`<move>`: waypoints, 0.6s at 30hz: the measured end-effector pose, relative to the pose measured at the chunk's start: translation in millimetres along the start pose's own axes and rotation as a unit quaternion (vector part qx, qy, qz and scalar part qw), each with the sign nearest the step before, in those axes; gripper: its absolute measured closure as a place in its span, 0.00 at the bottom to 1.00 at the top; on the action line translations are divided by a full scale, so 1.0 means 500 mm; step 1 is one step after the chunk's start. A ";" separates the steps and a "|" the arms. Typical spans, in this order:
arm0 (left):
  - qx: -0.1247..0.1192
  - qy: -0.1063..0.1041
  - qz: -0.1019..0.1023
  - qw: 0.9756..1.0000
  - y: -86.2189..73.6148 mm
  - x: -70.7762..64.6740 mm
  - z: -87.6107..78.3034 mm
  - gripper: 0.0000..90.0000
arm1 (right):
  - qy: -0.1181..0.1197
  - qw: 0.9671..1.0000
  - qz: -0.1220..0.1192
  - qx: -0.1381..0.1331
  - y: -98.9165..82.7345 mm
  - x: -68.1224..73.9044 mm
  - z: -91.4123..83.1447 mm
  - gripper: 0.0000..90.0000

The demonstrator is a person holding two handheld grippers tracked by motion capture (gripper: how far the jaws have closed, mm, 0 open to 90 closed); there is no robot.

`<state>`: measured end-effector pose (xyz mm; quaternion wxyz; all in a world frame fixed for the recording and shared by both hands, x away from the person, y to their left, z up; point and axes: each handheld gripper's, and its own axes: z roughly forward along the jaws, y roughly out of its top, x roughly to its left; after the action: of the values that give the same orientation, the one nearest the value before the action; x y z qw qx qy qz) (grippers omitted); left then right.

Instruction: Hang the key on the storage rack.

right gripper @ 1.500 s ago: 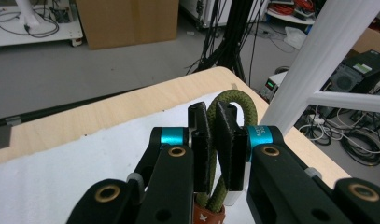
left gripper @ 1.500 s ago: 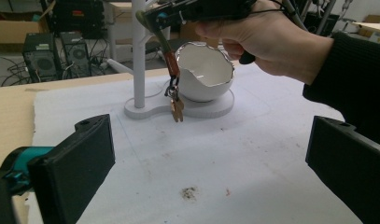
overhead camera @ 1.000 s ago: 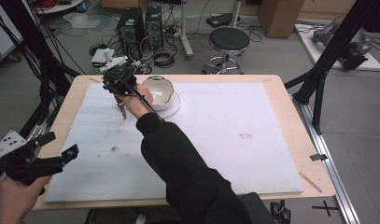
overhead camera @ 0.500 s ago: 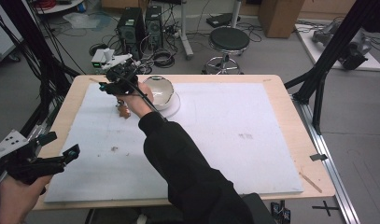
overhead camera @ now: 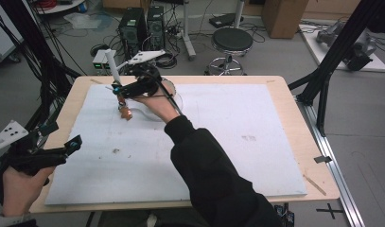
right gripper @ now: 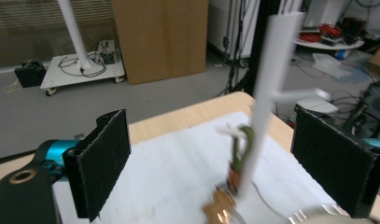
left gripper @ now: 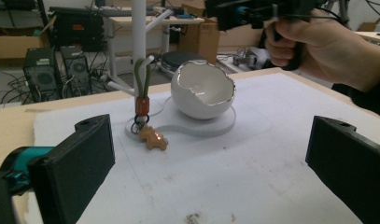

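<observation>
- Left gripper [overhead camera: 62, 146]: wide apart, holding nothing, parked low at the desk [overhead camera: 294, 118] near-left edge, apparently waiting.
- Keychain [left gripper: 148, 126]: green loop hooked on a peg of the white stand [left gripper: 138, 51], charm resting on the stand's base.
- Right gripper [overhead camera: 115, 88]: jaws wide, at the stand; seemingly there to hang or take the keychain.
- Eggshell bowl [left gripper: 204, 91]: just right of stand.

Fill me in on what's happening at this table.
A person holds a gripper in each hand. The right gripper, fingers open, is at the white stand at the far end of the table, where a keychain hangs from a peg by its green loop, its charm on the base. A broken-egg-shaped white bowl sits beside it. The left gripper hangs open at the near left edge.
</observation>
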<state>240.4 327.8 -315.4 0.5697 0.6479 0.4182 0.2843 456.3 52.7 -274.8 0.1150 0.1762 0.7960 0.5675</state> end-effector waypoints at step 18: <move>0.016 -0.033 0.006 0.999 0.029 0.006 0.134 0.02 | -0.082 0.994 0.044 0.054 -0.138 -0.121 -0.383 0.13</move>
<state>301.3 296.8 -314.2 0.5708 0.6686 0.3997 0.2596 427.8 -157.7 -277.8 0.1447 0.2629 0.8051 0.5117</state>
